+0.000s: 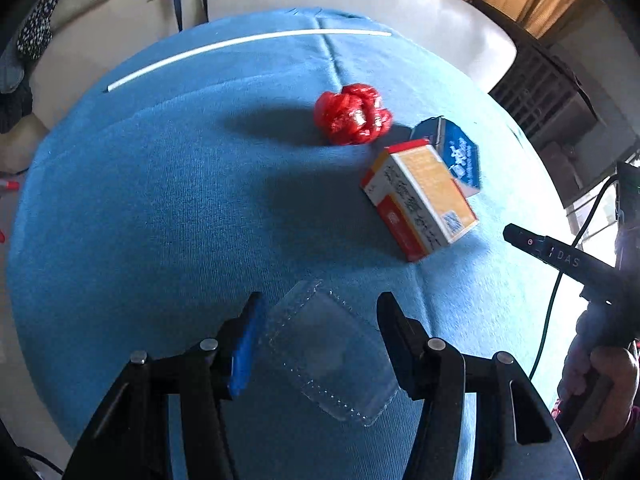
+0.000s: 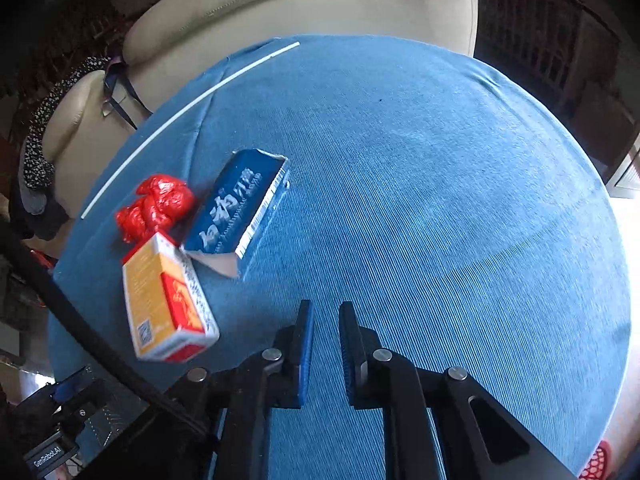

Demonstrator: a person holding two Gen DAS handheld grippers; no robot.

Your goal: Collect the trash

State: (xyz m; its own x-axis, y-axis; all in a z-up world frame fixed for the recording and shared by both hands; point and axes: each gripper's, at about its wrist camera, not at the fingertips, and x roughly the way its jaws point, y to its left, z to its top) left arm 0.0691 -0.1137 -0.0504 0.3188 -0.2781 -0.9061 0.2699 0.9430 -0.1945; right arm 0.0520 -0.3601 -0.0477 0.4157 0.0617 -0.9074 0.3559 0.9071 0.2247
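My left gripper [image 1: 320, 306] is closed on a clear plastic blister tray [image 1: 332, 356]; both pads touch its sides, low over the blue tablecloth [image 1: 160, 200]. Further off lie a crumpled red plastic bag [image 1: 352, 114], an orange, red and white carton [image 1: 420, 198] and a torn blue carton [image 1: 458, 152] behind it. The right wrist view shows the same red bag [image 2: 154, 206], orange carton [image 2: 168, 300] and blue carton [image 2: 240, 204] to the left of my right gripper [image 2: 325, 312]. That gripper is shut with nothing between its fingers.
A thin white stick [image 1: 240, 42] lies near the table's far edge. Behind the table stands a cream leather sofa [image 2: 320, 4] with dark clothing on its arm. At the right edge of the left wrist view, a hand [image 1: 600, 380] holds the other gripper's body [image 1: 560, 256].
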